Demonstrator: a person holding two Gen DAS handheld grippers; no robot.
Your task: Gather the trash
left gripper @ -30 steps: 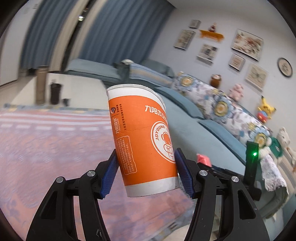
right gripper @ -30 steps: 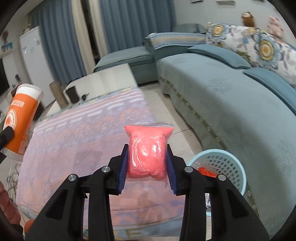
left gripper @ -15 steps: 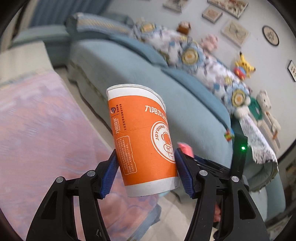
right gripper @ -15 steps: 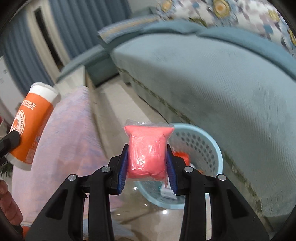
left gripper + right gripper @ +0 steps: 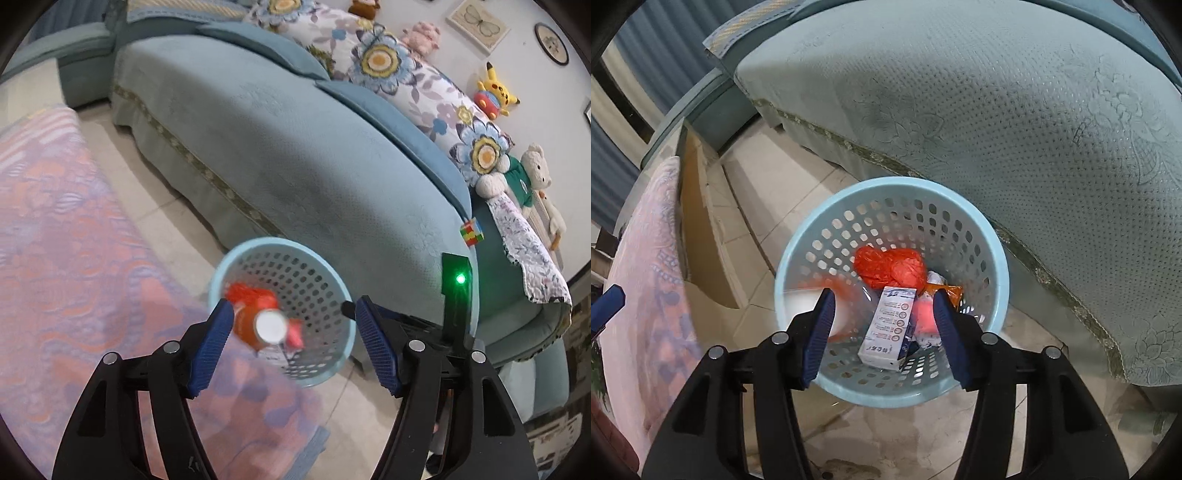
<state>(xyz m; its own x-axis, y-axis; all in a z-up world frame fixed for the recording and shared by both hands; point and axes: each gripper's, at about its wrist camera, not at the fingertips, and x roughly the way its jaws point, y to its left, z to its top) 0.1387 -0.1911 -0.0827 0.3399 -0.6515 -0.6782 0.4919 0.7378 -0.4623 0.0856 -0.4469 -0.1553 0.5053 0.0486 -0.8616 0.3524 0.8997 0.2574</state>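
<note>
Both claws are hanging wide open over the blue basket [image 5: 995, 258] so the trash is dropping straight in: the left gripper [image 5: 291, 345] is gripping nothing, the orange cup [image 5: 260, 326], blurred, seemingly mid-fall; the right gripper [image 5: 882, 332] is empty too, the pink packet [image 5: 923, 314] lying inside

Your two fisheye views were evenly lit by soft indoor light, with black vignetting and bowed lines at the rims. The orange cup [image 5: 258, 325] smeared with motion blur; the sofa [image 5: 1015, 110] stayed sharp, and the wet floor [image 5: 849, 428] showed faint glare.
</note>
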